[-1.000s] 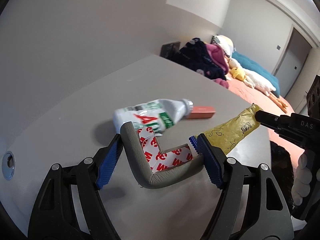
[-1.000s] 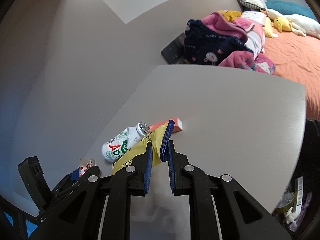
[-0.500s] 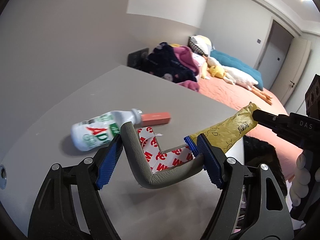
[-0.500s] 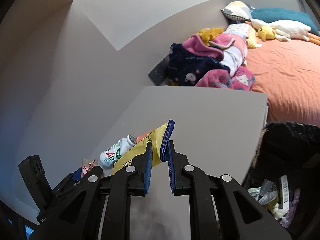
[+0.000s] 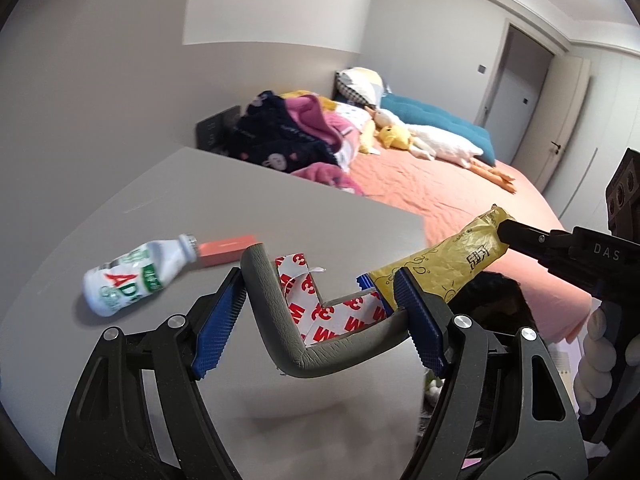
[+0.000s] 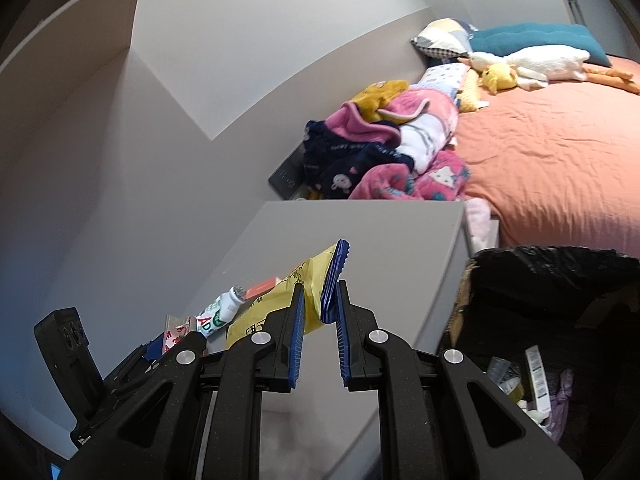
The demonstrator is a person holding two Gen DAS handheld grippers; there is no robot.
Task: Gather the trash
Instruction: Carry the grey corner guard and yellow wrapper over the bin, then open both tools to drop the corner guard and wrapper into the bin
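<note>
My left gripper [image 5: 320, 300] is shut on a grey L-shaped foam corner guard [image 5: 280, 320] with red-and-white adhesive backing, held above the grey table [image 5: 200, 208]. My right gripper [image 6: 320, 292] is shut on a yellow snack wrapper [image 6: 276, 300], also seen in the left wrist view [image 5: 448, 264], held over the table's right edge. A white drink bottle [image 5: 132, 280] lies on its side on the table beside a flat orange box [image 5: 226, 248]. A black-lined trash bin [image 6: 540, 320] with several pieces of trash inside stands right of the table.
A bed with an orange sheet [image 6: 552, 152] lies beyond the table, with a pile of clothes [image 6: 380, 148] and plush toys [image 6: 520, 64] on it. A grey wall [image 5: 100, 80] runs along the table's left side.
Both grippers have moved right with their loads, toward the table's right edge. The trash bin has come into fuller view. The bottle and orange box have not moved.
</note>
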